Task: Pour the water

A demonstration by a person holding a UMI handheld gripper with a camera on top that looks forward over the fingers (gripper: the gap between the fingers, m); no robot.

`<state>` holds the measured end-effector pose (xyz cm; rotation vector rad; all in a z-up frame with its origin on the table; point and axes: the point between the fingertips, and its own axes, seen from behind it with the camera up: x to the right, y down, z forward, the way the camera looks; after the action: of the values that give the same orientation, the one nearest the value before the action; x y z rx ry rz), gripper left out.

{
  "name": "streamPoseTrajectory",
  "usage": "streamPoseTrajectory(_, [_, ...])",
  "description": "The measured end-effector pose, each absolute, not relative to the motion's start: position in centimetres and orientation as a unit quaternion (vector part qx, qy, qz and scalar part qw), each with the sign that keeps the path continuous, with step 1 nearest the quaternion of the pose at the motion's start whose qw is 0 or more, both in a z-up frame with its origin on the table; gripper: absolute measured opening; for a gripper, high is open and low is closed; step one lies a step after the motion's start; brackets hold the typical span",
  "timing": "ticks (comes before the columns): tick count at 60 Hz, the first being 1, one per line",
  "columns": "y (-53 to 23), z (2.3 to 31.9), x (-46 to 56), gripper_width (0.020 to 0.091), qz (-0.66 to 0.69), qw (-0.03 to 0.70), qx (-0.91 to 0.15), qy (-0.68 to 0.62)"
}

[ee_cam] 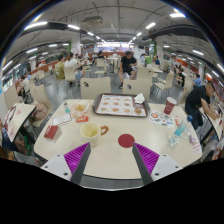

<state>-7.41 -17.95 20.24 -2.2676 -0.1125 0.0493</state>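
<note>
The hand-held gripper [112, 160] is held wide apart, and nothing is gripped between its two purple pads. A pale surface [110, 160] is seen ahead of it, in a big room full of tables and people.

For pouring water, a small clear bottle [67, 109] with a blue cap is seen standing upright, well beyond the fingers and off to the left. A yellow cup [91, 131] is seen nearer, just ahead of the fingers, beside a flat red disc [126, 141]. A red cup [169, 105] is seen far to the right. A tray [120, 105] with little round things is laid further back.

The bottle is probably light and thin, so it may be squashed if it is squeezed hard. It is best held around its middle, where it is widest. It may be slippery.

It cannot be told how much water is inside the bottle. Which cup is meant to be filled cannot be told either. The small things at the right edge of the surface are too tiny to be named.
</note>
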Motion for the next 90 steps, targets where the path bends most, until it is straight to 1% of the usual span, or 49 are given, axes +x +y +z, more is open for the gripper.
streamPoseTrajectory(1, [-16.8, 19.7, -7.3, 0.0855, 0.021, 0.421, -0.906, -0.043])
streamPoseTrajectory(2, [-18.0, 20.2, -7.1, 0.0855, 0.019, 0.422, -0.906, -0.041])
streamPoseTrajectory(7, [-18.3, 20.0, -5.1, 0.0856, 0.014, 0.424, -0.905, -0.036])
streamPoseTrajectory(16, [-18.7, 18.4, 1.4, 0.0856, 0.0, 0.43, -0.902, -0.024])
streamPoseTrajectory(31, [-16.7, 13.5, 17.0, 0.0854, -0.046, 0.448, -0.893, 0.002])
streamPoseTrajectory(44, [-10.2, 11.1, 26.4, 0.0852, -0.052, 0.489, -0.871, 0.012])
streamPoseTrajectory(60, [-1.2, 7.4, 30.7, 0.0843, -0.045, 0.505, -0.861, 0.029])
streamPoseTrajectory(62, [-0.7, 7.1, 30.8, 0.0831, -0.043, 0.506, -0.861, 0.031])
streamPoseTrajectory(65, [0.1, 6.7, 30.9, 0.0761, -0.04, 0.509, -0.859, 0.033])
streamPoseTrajectory(66, [0.3, 6.6, 30.9, 0.0723, -0.039, 0.511, -0.858, 0.033])
streamPoseTrajectory(68, [0.6, 6.4, 30.9, 0.0611, -0.037, 0.513, -0.857, 0.033])
streamPoseTrajectory(69, [0.6, 6.3, 31.3, 0.0575, -0.037, 0.513, -0.857, 0.035])
streamPoseTrajectory(71, [0.7, 6.4, 31.2, 0.057, -0.035, 0.519, -0.853, 0.038])
streamPoseTrajectory(78, [0.9, 6.5, 31.1, 0.0482, -0.04, 0.525, -0.849, 0.042])
streamPoseTrajectory(79, [1.0, 6.4, 31.1, 0.048, -0.04, 0.525, -0.849, 0.043])
streamPoseTrajectory(81, [1.1, 6.4, 31.0, 0.0452, -0.041, 0.523, -0.85, 0.043])
streamPoseTrajectory(82, [1.1, 6.4, 31.0, 0.0452, -0.041, 0.522, -0.851, 0.043])
streamPoseTrajectory(83, [1.2, 6.3, 31.0, 0.0424, -0.042, 0.519, -0.852, 0.044])
streamPoseTrajectory(87, [1.2, 6.4, 31.3, 0.0423, -0.059, 0.511, -0.856, 0.047])
streamPoseTrajectory(90, [1.2, 6.9, 31.1, 0.0422, -0.076, 0.511, -0.855, 0.044])
